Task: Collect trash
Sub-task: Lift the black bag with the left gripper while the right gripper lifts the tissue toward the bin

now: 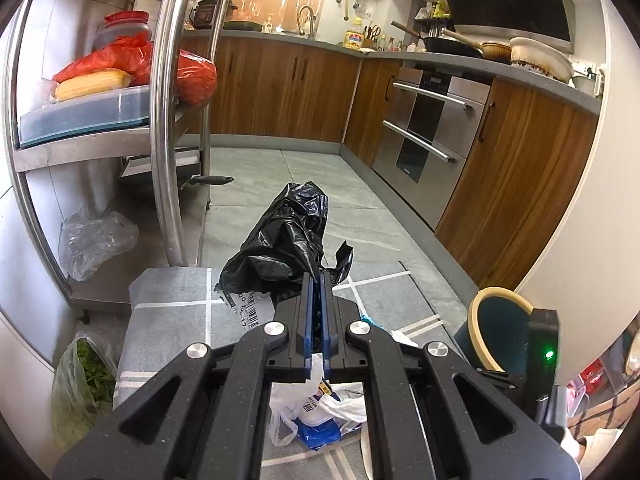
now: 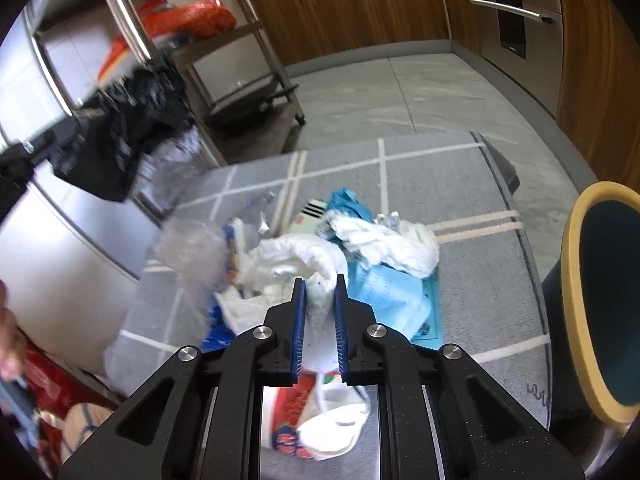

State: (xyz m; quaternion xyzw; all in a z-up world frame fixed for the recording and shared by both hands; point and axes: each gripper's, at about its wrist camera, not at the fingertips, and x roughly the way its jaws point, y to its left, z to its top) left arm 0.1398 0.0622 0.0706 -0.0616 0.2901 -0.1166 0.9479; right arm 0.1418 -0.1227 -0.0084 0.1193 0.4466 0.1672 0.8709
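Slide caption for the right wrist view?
Right claw shut on crumpled white tissue atop the trash pile on a grey mat.

Steel rack, oven, grey mat

Grey rug, crumpled tissues, wrappers

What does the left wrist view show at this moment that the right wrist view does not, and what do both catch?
Only the left wrist view: the left gripper from behind, shut on the black trash bag, plus the countertop with pans.

Only the right wrist view: the right gripper shut on a crumpled white tissue, with more white paper and blue scraps spread beyond it.

Both: the black bag, the grey striped mat, the metal rack with its red bag, and the dark bin.
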